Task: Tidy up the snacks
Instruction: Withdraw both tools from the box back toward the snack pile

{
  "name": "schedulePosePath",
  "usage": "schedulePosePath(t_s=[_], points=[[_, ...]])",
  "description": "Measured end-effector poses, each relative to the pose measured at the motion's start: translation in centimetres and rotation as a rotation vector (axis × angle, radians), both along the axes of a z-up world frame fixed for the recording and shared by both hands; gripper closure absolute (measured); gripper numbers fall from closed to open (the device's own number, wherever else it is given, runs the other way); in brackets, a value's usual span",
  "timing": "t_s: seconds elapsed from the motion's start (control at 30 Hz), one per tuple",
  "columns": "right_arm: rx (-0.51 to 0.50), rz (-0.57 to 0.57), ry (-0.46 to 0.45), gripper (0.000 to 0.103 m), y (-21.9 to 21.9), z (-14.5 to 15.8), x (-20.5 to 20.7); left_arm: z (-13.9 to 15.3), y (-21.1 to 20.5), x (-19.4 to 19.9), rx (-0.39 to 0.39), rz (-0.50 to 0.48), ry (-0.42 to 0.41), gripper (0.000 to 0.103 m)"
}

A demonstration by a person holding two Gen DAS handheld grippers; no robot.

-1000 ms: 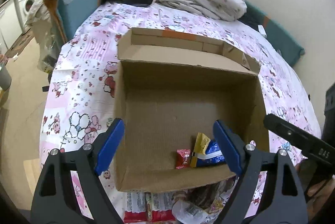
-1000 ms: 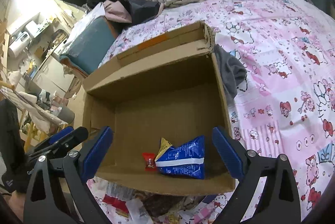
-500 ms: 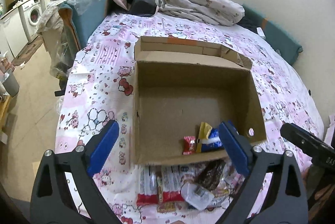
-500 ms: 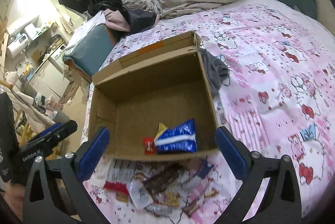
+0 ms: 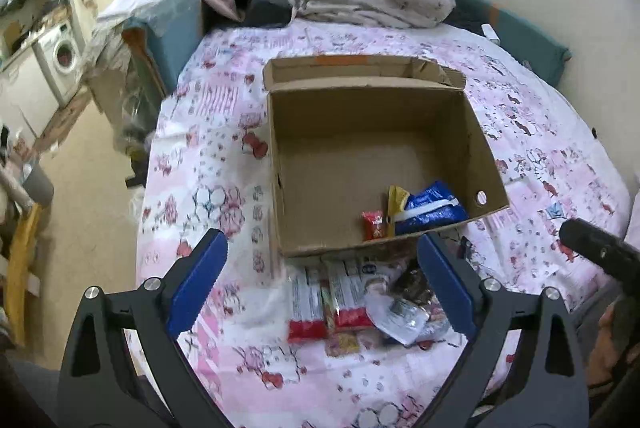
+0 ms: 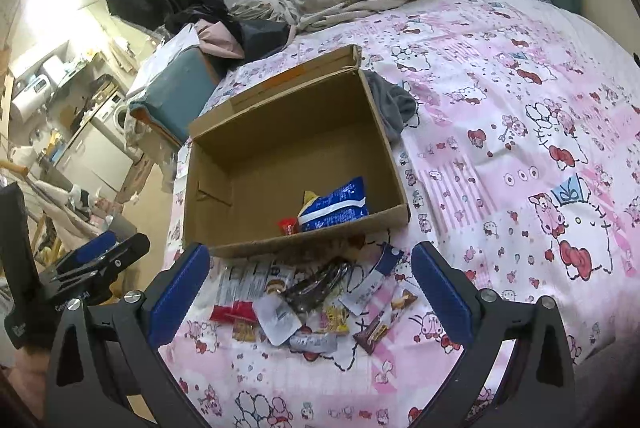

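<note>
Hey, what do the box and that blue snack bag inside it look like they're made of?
The box looks like plain corrugated cardboard: matte brown, with creased flaps. The blue snack bag looks like glossy plastic or foil film, since it crinkles and catches light; which of the two is unclear.

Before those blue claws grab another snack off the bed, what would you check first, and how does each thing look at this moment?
1. Left gripper open and holding nothing: ok.
2. Right gripper open and holding nothing: ok.
3. Cardboard box open on top, with bare floor to spare: ok.
4. Blue bag, yellow packet and small red packet lie inside the box: ok.
5. Loose snack pile sits on the pink bedsheet just outside the box's near wall, between the right gripper's fingers: ok.
6. Wrappers overlap, so whether one lifts out alone: cannot tell.
</note>
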State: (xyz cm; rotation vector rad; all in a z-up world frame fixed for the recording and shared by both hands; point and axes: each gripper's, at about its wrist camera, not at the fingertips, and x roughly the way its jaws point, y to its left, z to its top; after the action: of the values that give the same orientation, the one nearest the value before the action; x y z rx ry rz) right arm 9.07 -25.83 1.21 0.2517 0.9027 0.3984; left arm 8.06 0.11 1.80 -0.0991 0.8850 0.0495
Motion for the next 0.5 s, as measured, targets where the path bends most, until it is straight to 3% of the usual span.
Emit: schedulePosePath(t_s=[0.07,0.2,0.3,0.5], points=[[-0.019,0.010,-0.006,0.000,0.3,-0.1,-0.5,0.1,0.0,0.0,-0.022,-0.010,-0.005,0.008],[-0.033,0.010,0.032,0.000,0.6,-1.4,-0.6,-1.1,0.2,-0.3,0.031,-0.026,-0.031,0.009],[-0.052,-0.011,0.057,0.000,0.6,-2.3,-0.5,-2.4,1.1,-0.2,-0.023,0.002,0.033,0.009],[-0.071,-0.020,0.092,0.000,0.9,-3.4,-0.2,-4.0,1.9,-0.2,-0.049,0.043,0.097,0.009]])
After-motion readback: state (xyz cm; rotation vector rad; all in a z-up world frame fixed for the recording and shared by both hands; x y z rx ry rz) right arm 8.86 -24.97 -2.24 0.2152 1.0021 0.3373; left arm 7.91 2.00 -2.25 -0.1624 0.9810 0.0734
